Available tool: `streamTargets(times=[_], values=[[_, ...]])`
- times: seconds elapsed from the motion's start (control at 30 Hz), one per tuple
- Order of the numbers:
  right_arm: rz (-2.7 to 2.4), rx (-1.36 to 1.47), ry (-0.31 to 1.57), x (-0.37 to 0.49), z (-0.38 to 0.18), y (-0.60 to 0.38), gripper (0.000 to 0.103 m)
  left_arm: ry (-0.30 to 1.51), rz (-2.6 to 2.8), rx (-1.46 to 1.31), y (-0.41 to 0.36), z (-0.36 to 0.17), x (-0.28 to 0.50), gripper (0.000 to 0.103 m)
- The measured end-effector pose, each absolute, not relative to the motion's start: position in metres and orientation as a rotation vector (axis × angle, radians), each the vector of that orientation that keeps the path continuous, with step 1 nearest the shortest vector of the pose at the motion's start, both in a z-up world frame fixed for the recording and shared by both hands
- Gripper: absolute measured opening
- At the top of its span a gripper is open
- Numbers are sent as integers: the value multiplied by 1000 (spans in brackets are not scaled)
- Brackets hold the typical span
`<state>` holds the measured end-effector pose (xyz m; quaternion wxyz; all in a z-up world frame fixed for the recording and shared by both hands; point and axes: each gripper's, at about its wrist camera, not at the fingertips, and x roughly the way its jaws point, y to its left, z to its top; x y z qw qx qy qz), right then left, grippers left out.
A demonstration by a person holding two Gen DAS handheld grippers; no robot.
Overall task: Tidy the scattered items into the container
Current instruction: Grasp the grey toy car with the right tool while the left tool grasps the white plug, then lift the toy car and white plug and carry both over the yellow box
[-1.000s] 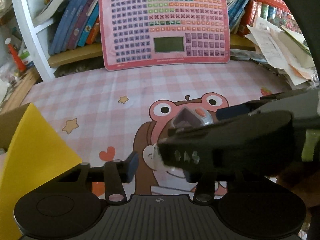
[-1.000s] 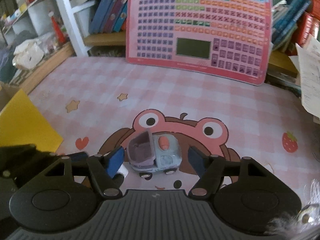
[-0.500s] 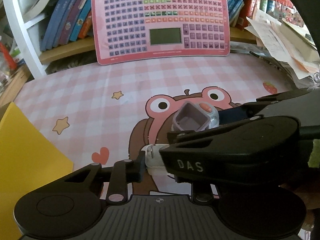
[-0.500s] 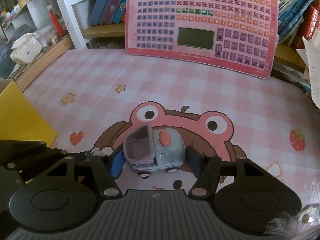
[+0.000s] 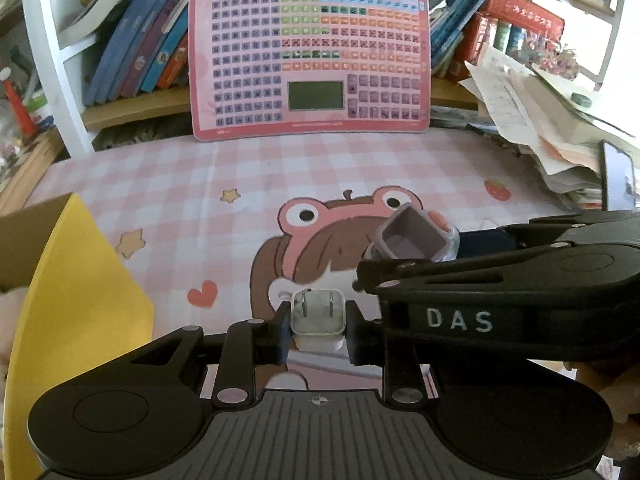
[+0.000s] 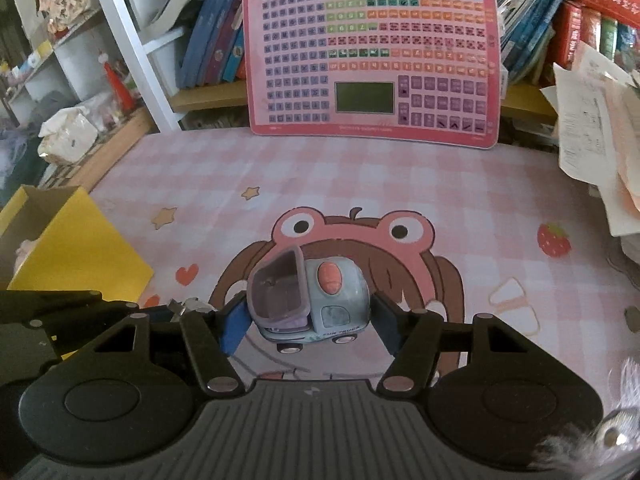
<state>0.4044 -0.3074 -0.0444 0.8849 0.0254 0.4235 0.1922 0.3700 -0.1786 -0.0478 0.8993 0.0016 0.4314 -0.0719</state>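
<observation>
while each claw grips: one charger, one toy truck, one yellow box

**Pink checked surface and what sits on it**

The surface wears a pink checked mat with a cartoon frog face, stars, hearts and a strawberry. A yellow box stands at its left edge. A pink keyboard-style board leans upright at the back. Loose papers pile on the right.
</observation>
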Motion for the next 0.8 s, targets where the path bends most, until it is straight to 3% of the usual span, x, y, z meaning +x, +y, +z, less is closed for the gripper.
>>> streamTargets(times=[0.8], values=[[335, 148, 963, 315, -38, -344, 62, 925, -224, 12, -173, -25, 301, 25]])
